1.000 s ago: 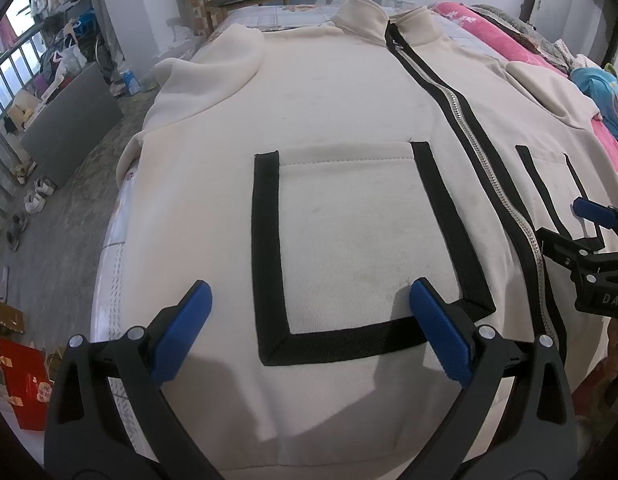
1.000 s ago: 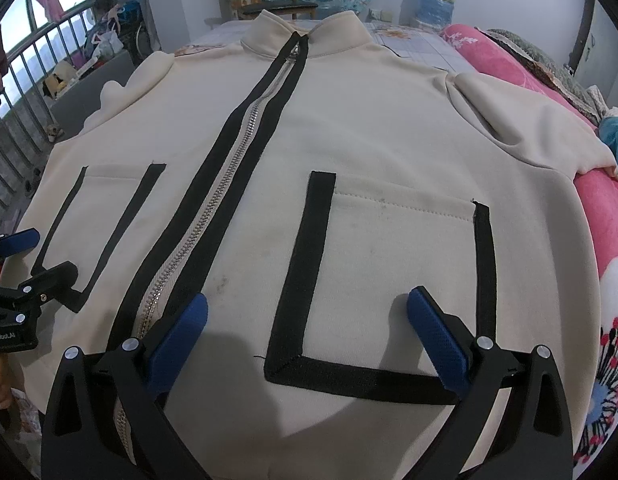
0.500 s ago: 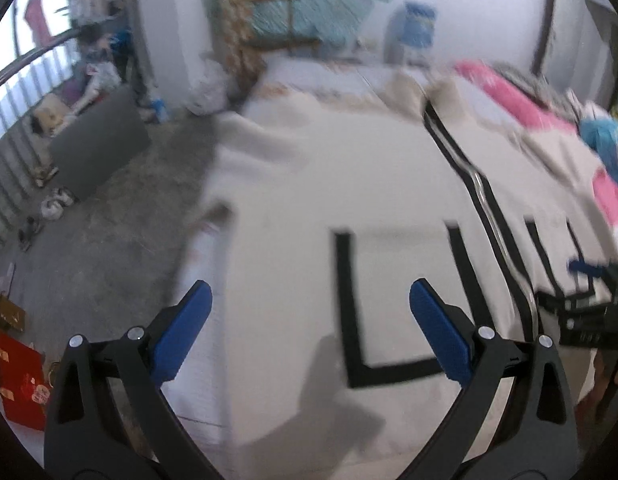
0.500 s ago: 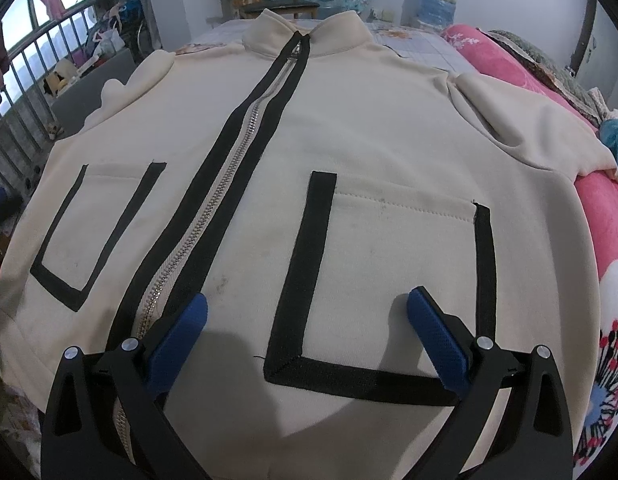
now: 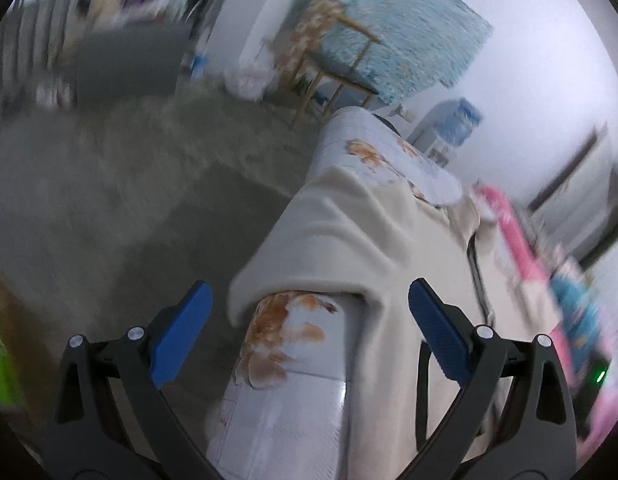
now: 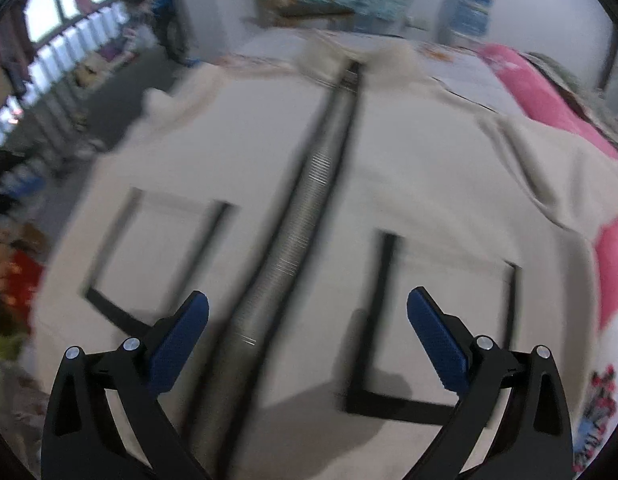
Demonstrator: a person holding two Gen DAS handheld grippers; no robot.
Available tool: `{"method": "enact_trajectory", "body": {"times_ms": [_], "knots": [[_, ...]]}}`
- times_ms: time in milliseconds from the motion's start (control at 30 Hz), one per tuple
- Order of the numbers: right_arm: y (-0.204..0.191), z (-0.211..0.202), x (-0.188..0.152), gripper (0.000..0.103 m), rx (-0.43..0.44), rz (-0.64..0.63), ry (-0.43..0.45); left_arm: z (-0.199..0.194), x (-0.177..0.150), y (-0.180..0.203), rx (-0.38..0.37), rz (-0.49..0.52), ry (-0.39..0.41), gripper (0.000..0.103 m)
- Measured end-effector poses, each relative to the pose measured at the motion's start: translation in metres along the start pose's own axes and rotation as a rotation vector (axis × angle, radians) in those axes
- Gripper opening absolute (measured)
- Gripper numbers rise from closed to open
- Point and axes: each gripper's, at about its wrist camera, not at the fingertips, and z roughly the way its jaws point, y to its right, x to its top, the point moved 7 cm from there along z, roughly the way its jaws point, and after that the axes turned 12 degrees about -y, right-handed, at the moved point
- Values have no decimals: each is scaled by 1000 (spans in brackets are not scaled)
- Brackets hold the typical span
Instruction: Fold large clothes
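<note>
1. Only the left wrist view shows the cream zip-up jacket's (image 5: 349, 240) sleeve draping over the floral bed (image 5: 293, 360) edge, grey floor (image 5: 109, 208) beyond.
2. Only the right wrist view shows the jacket (image 6: 409, 184) spread flat, zipper (image 6: 309, 216) and both black-trimmed pockets (image 6: 445, 320) visible.
3. The left hand-held gripper (image 5: 307, 332) and right hand-held gripper (image 6: 307, 340) both gape, empty.
4. A second ago, the left one faced the pocket; it has swung to the bed's edge.

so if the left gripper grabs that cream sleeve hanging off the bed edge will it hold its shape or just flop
Likely floppy: the sleeve already drapes in soft folds over the bed edge. The jacket looks thick, so it may feel fairly heavy and drag. The left gripper is open, touching nothing.
</note>
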Motion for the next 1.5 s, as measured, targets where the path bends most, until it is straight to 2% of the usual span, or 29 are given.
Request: {"method": "enact_trajectory", "body": {"times_ms": [100, 133, 200, 333, 400, 433, 533, 633, 733, 900, 1000, 1100, 1167, 1200, 1233, 1267, 1333, 1367, 1433, 1500], "knots": [[-27, 5, 11, 97, 56, -54, -10, 22, 2, -40, -133, -143, -51, 95], [-38, 10, 15, 97, 62, -78, -22, 33, 2, -57, -209, -201, -79, 95], [-51, 18, 21, 97, 57, -106, -37, 53, -2, -81, -302, -289, -128, 95], [-71, 35, 30, 97, 62, -135, -79, 106, -22, -124, -578, -492, -234, 95], [-76, 42, 32, 97, 64, -140, -101, 129, -33, -135, -695, -571, -253, 95], [-78, 45, 34, 97, 59, -142, -113, 144, -39, -140, -792, -626, -262, 95], [-83, 54, 34, 97, 25, -154, -153, 182, -57, -144, -960, -726, -262, 95], [-86, 62, 37, 97, -29, -174, -182, 211, -73, -141, -1041, -781, -249, 95], [-89, 62, 40, 97, -41, -171, -201, 245, -91, -135, -1171, -874, -237, 95], [-91, 64, 41, 97, -52, -153, -229, 293, -102, -132, -1286, -1005, -172, 95], [-93, 64, 42, 97, -63, -152, -238, 312, -98, -130, -1313, -1049, -148, 95], [-94, 62, 42, 97, -71, -151, -228, 333, -86, -129, -1303, -1061, -141, 94], [-96, 63, 42, 97, -68, -143, -218, 344, -79, -134, -1275, -1070, -147, 76], [-96, 63, 43, 97, -65, -139, -214, 345, -79, -140, -1255, -1074, -154, 62], [-97, 62, 43, 97, -62, -136, -209, 349, -75, -144, -1220, -1070, -159, 49], [-99, 64, 45, 97, -63, -137, -206, 341, -78, -156, -1191, -1064, -165, 41], [-101, 63, 46, 97, -63, -149, -191, 331, -63, -171, -1095, -1018, -165, 19], [-101, 63, 46, 97, -63, -155, -182, 322, -56, -182, -1053, -990, -162, 16], [-103, 58, 46, 97, -57, -172, -160, 296, -31, -197, -901, -888, -157, 10], [-103, 51, 48, 97, -43, -184, -129, 267, -3, -210, -751, -783, -143, 7]]}}
